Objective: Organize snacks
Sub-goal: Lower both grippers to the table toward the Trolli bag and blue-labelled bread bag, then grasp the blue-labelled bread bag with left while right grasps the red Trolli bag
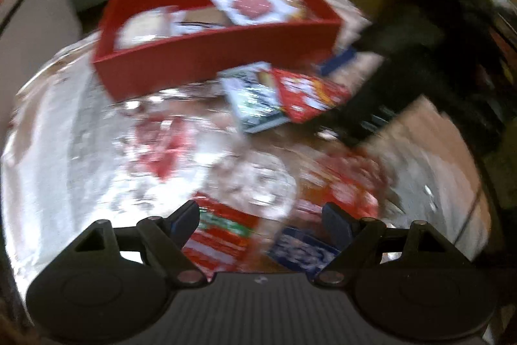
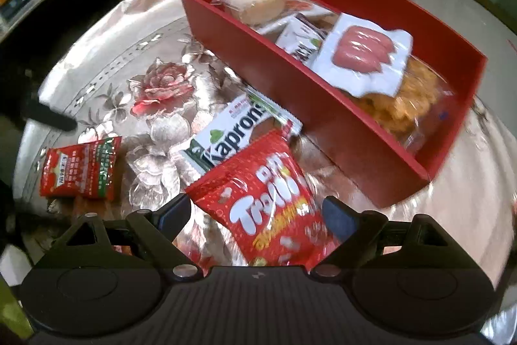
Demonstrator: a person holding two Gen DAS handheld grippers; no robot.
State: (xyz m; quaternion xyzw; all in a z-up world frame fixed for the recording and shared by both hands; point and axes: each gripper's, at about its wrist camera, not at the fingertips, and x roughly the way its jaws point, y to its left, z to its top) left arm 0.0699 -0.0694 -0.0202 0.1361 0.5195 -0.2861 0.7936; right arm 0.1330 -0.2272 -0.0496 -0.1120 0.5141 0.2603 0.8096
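A red box (image 2: pixel 290 63) stands on the floral table and holds a bun pack (image 2: pixel 255 2), a small white carton (image 2: pixel 300 37), a sausage pack (image 2: pixel 365 54) and orange crisps (image 2: pixel 407 99). In front of it lie a white Kaprons packet (image 2: pixel 232 134) and a red Trolli packet (image 2: pixel 271 209). My right gripper (image 2: pixel 257 212) hovers open over the Trolli packet, which shows between its fingers without being pinched. The left wrist view is blurred; my left gripper (image 1: pixel 260 215) is open above a small red-green packet (image 1: pixel 223 231) and a blue packet (image 1: pixel 303 251). The red box (image 1: pixel 210 54) lies beyond.
A small red sachet (image 2: pixel 80 167) lies at the table's left side. The shiny floral tablecloth (image 2: pixel 161 80) covers a round table. The other gripper shows as a dark shape (image 1: pixel 387 86) at the right of the left wrist view. Cluttered shelves and floor surround the table.
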